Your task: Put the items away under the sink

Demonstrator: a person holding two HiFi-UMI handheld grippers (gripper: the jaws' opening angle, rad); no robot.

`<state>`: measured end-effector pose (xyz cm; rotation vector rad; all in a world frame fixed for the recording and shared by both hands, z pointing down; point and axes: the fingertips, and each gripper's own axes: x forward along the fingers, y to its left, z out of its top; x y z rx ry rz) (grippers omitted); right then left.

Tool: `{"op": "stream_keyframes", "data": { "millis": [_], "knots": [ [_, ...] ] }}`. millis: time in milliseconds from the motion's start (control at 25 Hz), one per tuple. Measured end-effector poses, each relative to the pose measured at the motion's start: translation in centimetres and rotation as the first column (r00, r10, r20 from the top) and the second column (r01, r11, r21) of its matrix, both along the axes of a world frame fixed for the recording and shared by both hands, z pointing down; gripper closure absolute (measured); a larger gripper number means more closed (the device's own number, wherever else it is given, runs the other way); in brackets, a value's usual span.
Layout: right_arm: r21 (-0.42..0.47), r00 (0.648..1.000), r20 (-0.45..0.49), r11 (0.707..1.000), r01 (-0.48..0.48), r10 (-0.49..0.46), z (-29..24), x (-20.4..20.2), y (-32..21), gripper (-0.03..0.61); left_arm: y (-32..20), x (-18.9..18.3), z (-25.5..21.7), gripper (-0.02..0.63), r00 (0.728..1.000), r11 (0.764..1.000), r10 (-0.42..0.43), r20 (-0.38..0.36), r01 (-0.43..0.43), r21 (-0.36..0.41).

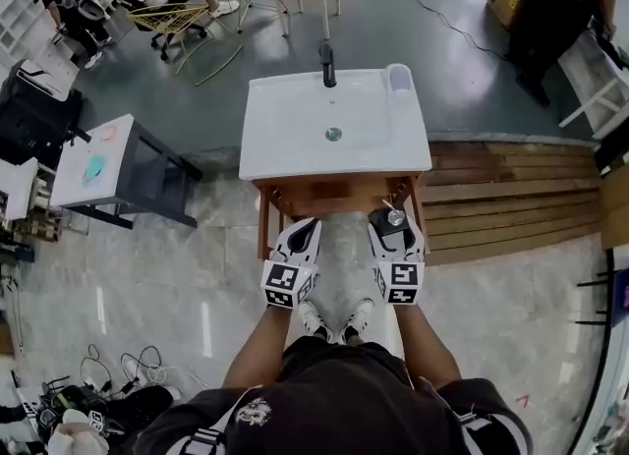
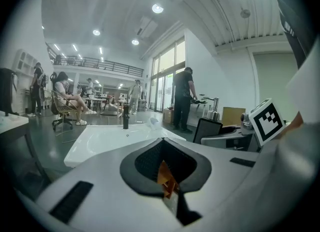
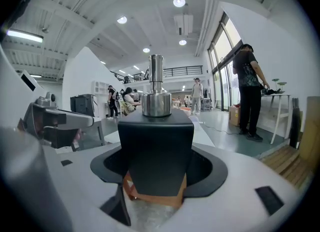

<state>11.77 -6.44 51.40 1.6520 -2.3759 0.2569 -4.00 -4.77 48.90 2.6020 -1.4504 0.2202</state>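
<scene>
Right gripper (image 3: pixel 157 172) clamped on a black pump bottle (image 3: pixel 156 138), left gripper (image 2: pixel 165 170) pinched shut, empty - both just in front of the sink (image 1: pixel 290 119).

Black pump bottle (image 3: pixel 156 146) upright between jaws

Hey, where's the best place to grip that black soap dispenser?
Grip the soap dispenser by its flat-sided black body, from the sides, as the right gripper does: flat faces seat the jaws, while the round steel pump looks slim and slippery.
</scene>
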Motion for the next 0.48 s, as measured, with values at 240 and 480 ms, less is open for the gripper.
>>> {"op": "stream_keyframes", "data": {
  "millis": [240,480],
  "knots": [
    [-0.041,0.999,-0.011,0.998,-0.048,0.048,4.8,0.0,-3.1,0.253,-2.7,-0.8,5.1,0.606,1.0,0.999,0.013,0.012,-0.013,-0.034],
    [-0.054,0.997,-0.046,0.996,-0.067,0.065,13.2,0.3,-5.6,0.253,-6.0,-0.5,13.5,0.606,1.0,0.999,0.016,0.013,-0.016,-0.052]
  ]
}}
